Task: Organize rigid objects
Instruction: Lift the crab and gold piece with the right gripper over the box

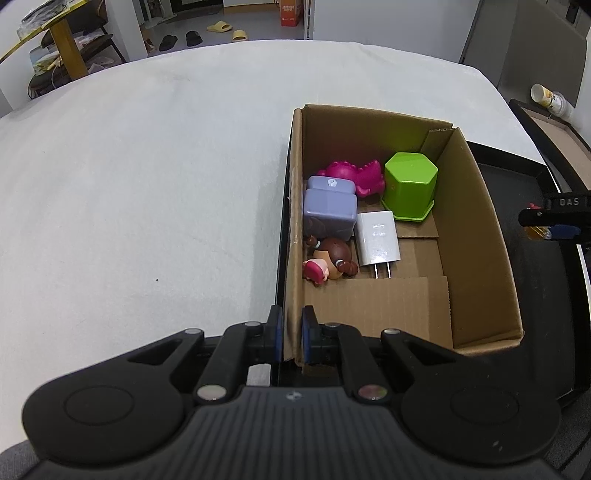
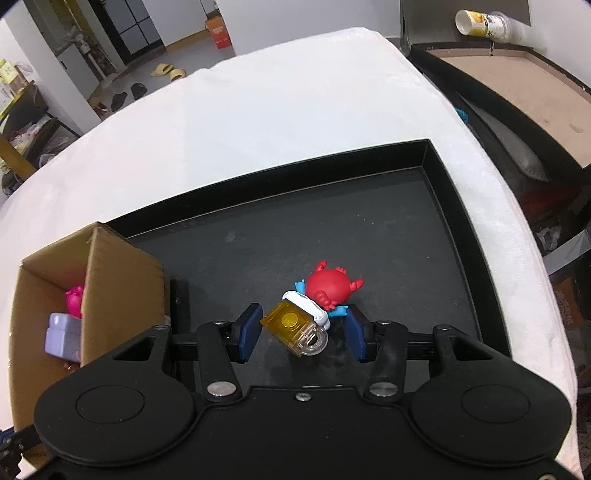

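Observation:
My left gripper [image 1: 293,338] is shut on the near left wall of the cardboard box [image 1: 476,236]. In the box lie a white charger [image 1: 376,242], a green hexagonal block [image 1: 410,184], a lilac block [image 1: 330,210], a pink dinosaur [image 1: 354,173] and a small doll [image 1: 328,260]. My right gripper [image 2: 303,332] is open in the black tray [image 2: 454,206], its fingers on either side of a red crab figure [image 2: 330,286] with a yellow beer mug [image 2: 295,326]. The pads look clear of the toy.
The box stands in the left part of the tray, on a white-covered table [image 1: 147,166]. The box also shows at the left of the right wrist view [image 2: 122,273]. A paper cup [image 2: 480,22] lies on another tray [image 2: 517,74] beyond the table's right edge.

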Demonstrator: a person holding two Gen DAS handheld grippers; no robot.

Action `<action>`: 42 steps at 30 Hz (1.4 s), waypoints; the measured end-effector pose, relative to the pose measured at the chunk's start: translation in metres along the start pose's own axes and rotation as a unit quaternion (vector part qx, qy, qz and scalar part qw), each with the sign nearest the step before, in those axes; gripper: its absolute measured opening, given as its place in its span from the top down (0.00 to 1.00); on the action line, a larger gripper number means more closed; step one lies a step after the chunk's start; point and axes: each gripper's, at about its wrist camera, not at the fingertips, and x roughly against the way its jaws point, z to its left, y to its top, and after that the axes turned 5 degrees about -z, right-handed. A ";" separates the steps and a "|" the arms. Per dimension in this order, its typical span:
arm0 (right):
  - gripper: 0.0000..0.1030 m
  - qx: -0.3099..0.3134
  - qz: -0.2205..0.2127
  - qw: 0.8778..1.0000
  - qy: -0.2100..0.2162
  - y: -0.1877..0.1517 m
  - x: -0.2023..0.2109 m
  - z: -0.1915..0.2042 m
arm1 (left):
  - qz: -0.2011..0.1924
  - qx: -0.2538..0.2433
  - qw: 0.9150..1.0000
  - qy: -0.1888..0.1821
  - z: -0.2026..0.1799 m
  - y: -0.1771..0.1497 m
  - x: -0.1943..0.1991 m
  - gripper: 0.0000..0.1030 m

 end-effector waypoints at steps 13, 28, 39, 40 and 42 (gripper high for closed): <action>0.54 0.001 -0.017 0.999 0.029 0.000 0.040 -0.001 | -0.013 -0.004 1.000 -0.001 0.000 -0.002 0.004 0.91; 0.54 0.029 -0.034 0.997 0.058 0.008 0.070 0.034 | -0.017 -0.005 1.000 -0.005 0.001 -0.002 0.007 0.92; 0.54 0.059 -0.037 0.994 0.089 0.010 0.073 0.077 | -0.016 0.003 1.000 -0.011 0.003 -0.001 0.005 0.92; 0.54 0.061 -0.036 0.993 0.091 0.010 0.073 0.080 | -0.016 0.003 1.000 -0.011 0.003 -0.001 0.005 0.92; 0.54 0.063 -0.036 0.993 0.095 0.011 0.072 0.086 | -0.017 0.004 1.000 -0.012 0.004 -0.001 0.005 0.92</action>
